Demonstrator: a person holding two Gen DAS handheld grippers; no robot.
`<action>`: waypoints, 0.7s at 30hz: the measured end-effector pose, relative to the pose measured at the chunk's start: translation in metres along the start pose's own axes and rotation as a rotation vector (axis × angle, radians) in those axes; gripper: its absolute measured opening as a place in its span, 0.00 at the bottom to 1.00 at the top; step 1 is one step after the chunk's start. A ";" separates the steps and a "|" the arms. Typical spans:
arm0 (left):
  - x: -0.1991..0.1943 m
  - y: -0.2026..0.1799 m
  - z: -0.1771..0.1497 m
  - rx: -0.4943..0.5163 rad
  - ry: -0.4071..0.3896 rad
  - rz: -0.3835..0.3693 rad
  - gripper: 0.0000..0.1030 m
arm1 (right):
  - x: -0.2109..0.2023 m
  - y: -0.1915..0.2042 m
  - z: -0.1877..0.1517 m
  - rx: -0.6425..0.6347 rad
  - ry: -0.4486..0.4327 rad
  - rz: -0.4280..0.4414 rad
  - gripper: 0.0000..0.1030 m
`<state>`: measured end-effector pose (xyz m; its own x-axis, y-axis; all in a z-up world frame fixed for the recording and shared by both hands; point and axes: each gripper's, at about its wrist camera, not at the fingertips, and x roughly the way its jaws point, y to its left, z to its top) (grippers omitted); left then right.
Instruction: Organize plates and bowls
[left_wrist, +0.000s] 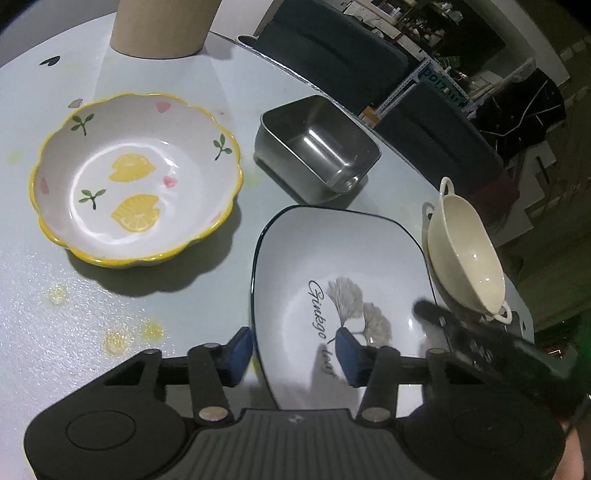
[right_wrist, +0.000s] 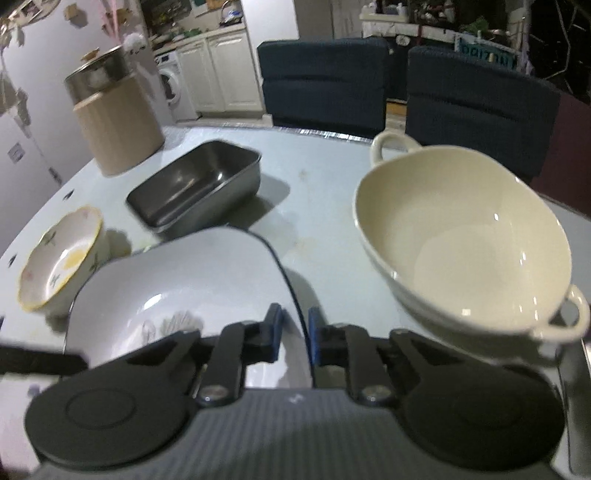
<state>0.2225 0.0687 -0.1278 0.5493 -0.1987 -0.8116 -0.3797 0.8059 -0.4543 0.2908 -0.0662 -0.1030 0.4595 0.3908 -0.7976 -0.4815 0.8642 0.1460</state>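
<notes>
The right tongs (right_wrist: 295, 338) pinch the square plate's (right_wrist: 177, 273) dark rim at lower centre of the right view, likely to lift it for stacking; the left tongs (left_wrist: 293, 354) stand spread astride its other edge; the cream bowl (right_wrist: 461, 243) sits tilted at right; the lemon bowl (left_wrist: 136, 181) and steel tray (left_wrist: 317, 147) crowd the counter (left_wrist: 44, 332) beyond.
</notes>
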 end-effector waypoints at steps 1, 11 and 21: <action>-0.001 0.001 0.000 0.001 -0.006 0.010 0.47 | -0.003 0.000 -0.003 0.005 0.016 0.011 0.14; 0.010 0.016 0.010 -0.017 0.022 0.013 0.35 | -0.008 -0.010 -0.017 0.085 0.102 0.133 0.13; 0.016 0.026 0.014 -0.012 0.019 0.038 0.13 | 0.005 -0.015 -0.013 0.151 0.052 0.166 0.15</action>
<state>0.2318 0.0939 -0.1471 0.5202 -0.1791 -0.8351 -0.4087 0.8064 -0.4275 0.2900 -0.0815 -0.1168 0.3424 0.5180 -0.7839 -0.4284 0.8286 0.3604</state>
